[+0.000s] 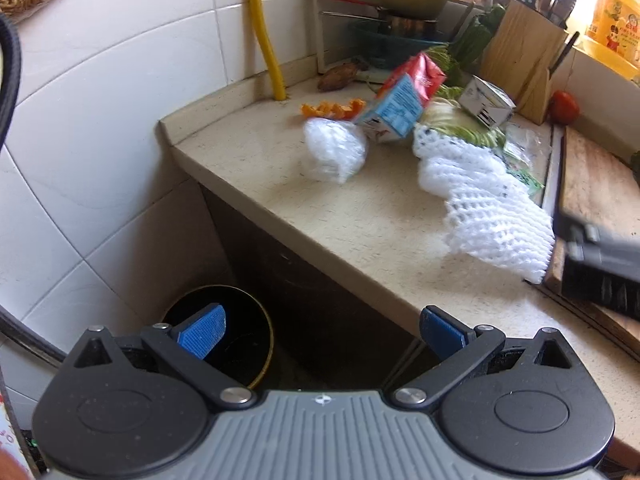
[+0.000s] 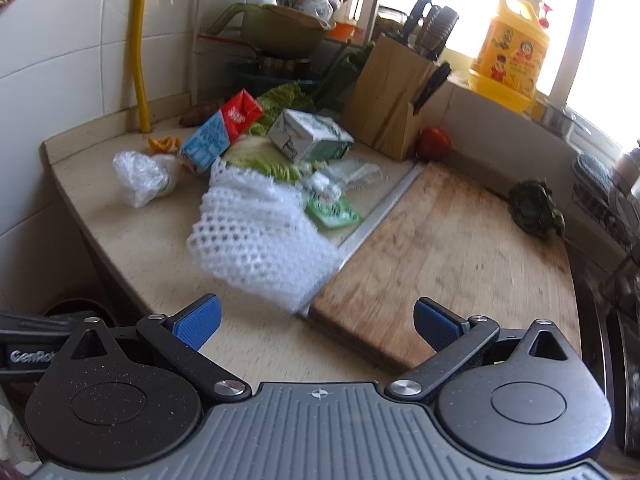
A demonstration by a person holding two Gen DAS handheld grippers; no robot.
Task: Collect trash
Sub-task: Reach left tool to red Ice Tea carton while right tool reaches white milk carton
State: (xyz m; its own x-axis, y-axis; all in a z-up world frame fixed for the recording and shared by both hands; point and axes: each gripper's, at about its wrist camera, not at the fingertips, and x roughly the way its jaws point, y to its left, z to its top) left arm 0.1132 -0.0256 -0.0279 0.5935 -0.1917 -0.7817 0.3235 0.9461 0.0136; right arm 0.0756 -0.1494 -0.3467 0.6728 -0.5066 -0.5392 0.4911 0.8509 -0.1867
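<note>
Trash lies on the beige counter (image 1: 280, 176): a white foam net (image 1: 484, 208) (image 2: 260, 232), a crumpled clear plastic bag (image 1: 334, 148) (image 2: 142, 178), a red and blue carton (image 1: 400, 100) (image 2: 218, 136), a white and green carton (image 1: 486, 102) (image 2: 308, 136), orange peel (image 1: 332, 110) (image 2: 162, 144) and a green wrapper (image 2: 332, 210). Below the counter's edge stands a dark bin (image 1: 240, 336) with a yellow rim. My left gripper (image 1: 322, 336) hangs open above the bin, empty. My right gripper (image 2: 318, 324) is open and empty, near the foam net.
A wooden cutting board (image 2: 440, 252) lies right of the trash, with a dark leafy vegetable (image 2: 536, 208) on it. A knife block (image 2: 396, 108), a tomato (image 2: 434, 142), a yellow detergent jug (image 2: 508, 56) and a rack with pots (image 2: 280, 28) crowd the back. White tiled wall on the left.
</note>
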